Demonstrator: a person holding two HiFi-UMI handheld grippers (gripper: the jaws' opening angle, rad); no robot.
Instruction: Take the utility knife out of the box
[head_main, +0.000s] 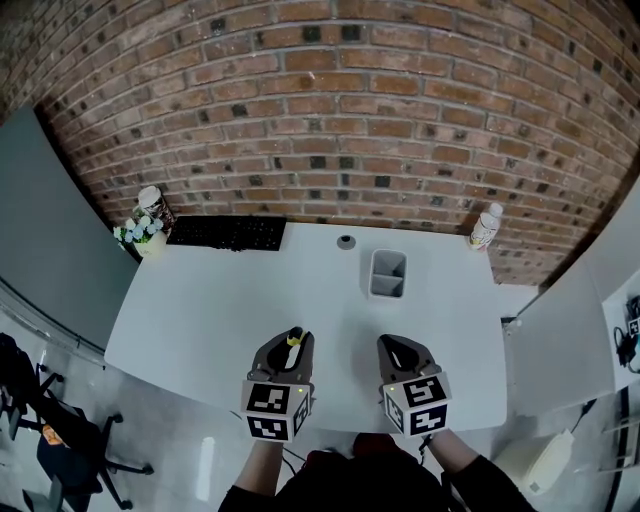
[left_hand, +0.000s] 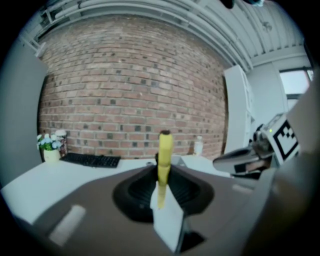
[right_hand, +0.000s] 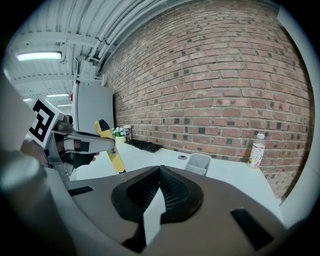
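Nearest the head camera, the left gripper (head_main: 292, 340) is clamped on a slim yellow plastic utility knife with a black tip (left_hand: 164, 159). Its jaws stand at a narrow gap with the knife's lower end pinched between them, and the rest sticks up and forward. The right gripper (head_main: 403, 352) hovers beside it with its jaws pressed together and nothing between them.

Both are over the near edge of the white bench (head_main: 210, 305), well apart from the small grey two-compartment plastic box (head_main: 387, 273) that stands farther back towards the brick wall. What shows of the box's compartments looks empty.

Judging by this, the knife is already out of the box, and the step in hand is carrying it clear. The next move likely calls for lowering it onto a bare part of the bench and laying it flat. Only then should the jaws open, so it does not drop or roll.
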